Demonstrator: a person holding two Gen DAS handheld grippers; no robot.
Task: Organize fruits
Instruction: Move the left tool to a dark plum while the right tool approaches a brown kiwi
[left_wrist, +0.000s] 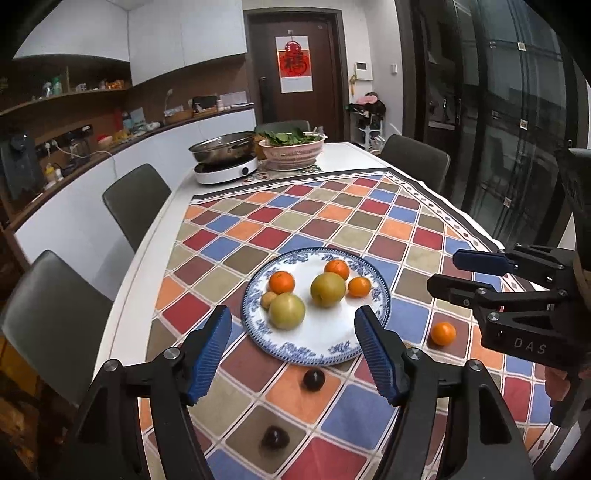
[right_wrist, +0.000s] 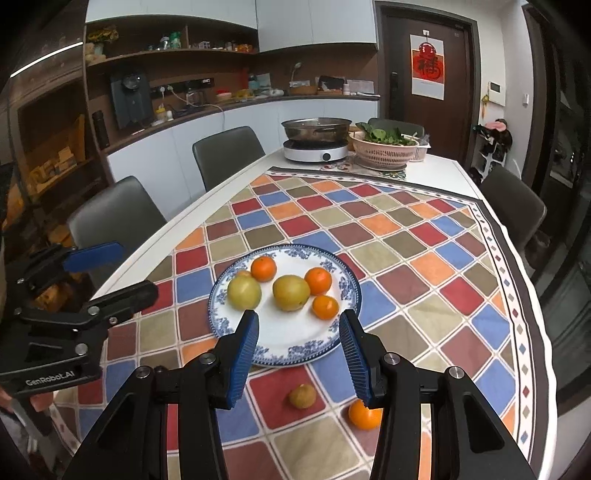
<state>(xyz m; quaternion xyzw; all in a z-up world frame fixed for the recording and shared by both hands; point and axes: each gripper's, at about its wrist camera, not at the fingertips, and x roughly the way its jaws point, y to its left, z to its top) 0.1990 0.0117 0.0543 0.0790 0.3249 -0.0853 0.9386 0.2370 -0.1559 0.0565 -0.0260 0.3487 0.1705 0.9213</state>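
Note:
A blue-and-white plate on the chequered cloth holds two green-yellow pears, three oranges and a small brown fruit. Two dark fruits lie on the cloth in front of the plate. An orange and a small brown fruit lie loose on the cloth. My left gripper is open and empty above the plate's near edge. My right gripper is open and empty above the plate's near rim.
A pot on an induction cooker and a pink basket of greens stand at the table's far end. Grey chairs line the left side, one on the right.

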